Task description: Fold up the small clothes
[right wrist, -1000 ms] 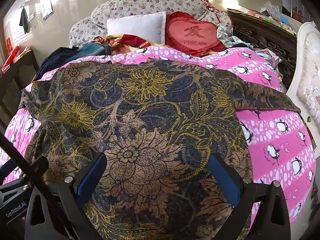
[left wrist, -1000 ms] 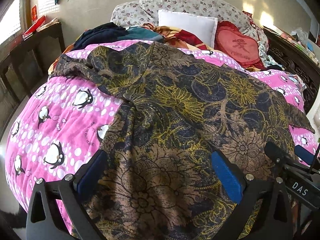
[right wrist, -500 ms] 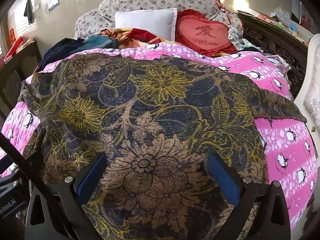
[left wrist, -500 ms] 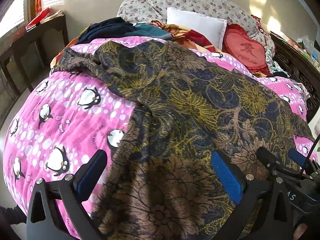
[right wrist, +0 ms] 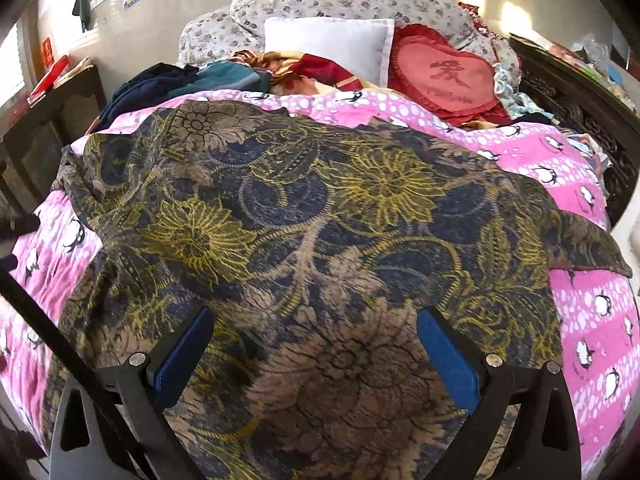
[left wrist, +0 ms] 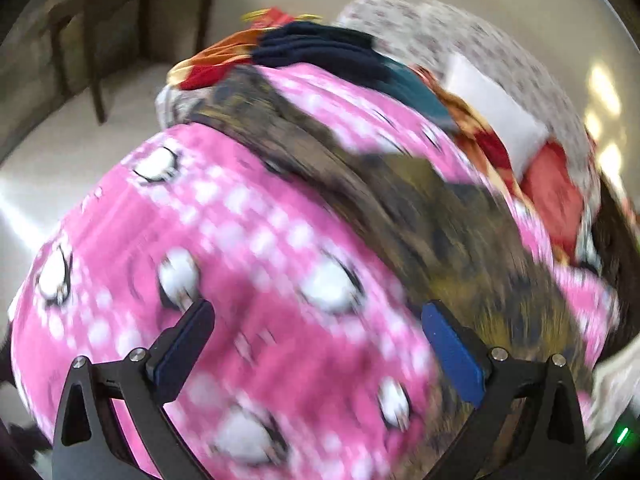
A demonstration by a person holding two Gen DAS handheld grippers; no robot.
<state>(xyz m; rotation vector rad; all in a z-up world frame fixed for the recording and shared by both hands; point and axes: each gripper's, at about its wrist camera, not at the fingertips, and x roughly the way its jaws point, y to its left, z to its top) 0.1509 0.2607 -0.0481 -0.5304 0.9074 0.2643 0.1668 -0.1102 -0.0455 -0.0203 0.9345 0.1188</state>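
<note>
While blur smears the left view, floral garment overruns frame.

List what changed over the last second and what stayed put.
The left gripper swung left, off the floral garment; it now looks over the pink penguin quilt, and its view is motion-blurred. The right gripper edged slightly forward over the garment. Nothing was grasped or released: both stay open. The garment still lies spread on the quilt, pillows unmoved.
</note>
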